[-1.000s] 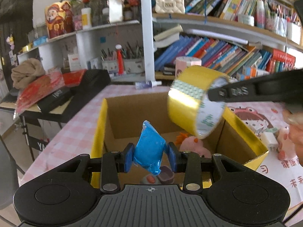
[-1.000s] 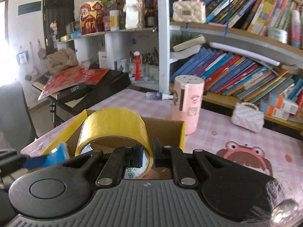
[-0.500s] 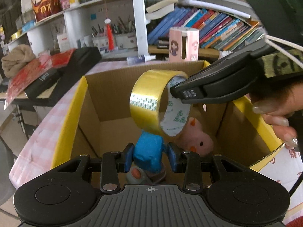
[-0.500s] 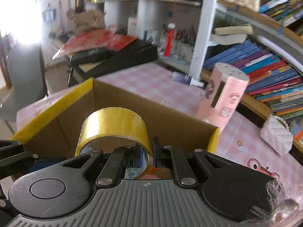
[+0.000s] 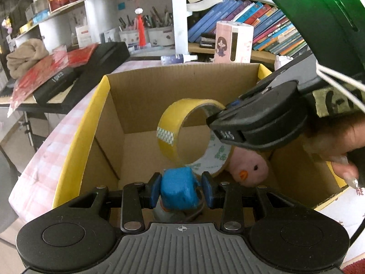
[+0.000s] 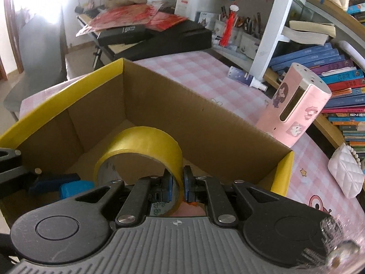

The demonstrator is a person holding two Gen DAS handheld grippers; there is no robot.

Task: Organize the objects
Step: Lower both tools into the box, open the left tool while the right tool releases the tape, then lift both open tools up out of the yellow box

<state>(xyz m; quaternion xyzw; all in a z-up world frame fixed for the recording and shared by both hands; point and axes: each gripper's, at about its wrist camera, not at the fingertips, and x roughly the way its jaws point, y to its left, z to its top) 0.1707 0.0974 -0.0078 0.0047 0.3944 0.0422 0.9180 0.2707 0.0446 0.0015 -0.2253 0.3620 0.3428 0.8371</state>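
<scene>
Both grippers work inside an open cardboard box (image 6: 173,114) with yellow flap edges, standing on a pink checked tablecloth (image 6: 205,73). The right gripper (image 6: 177,183) pinches the wall of a roll of yellow tape (image 6: 146,146), one finger inside the ring and one outside, holding it above the box floor. The left gripper (image 5: 181,186) has its fingers closed on a small blue packet (image 5: 179,188), also low in the box, just beside the tape and near a pink plush chick (image 5: 248,169) lying on the bottom. The tape looks stiff and fairly light, its glossy face likely slippery, so the grip through the ring wall seems the sound one; the blue packet appears soft and crushable, best taken across its middle, as it is. Compared with a second ago, both hands have dropped from above the rim to well within the walls, and the tape now hangs deeper, close over the packet. A pink cartoon-printed cylinder (image 6: 298,111) stands just beyond the far wall.
</scene>
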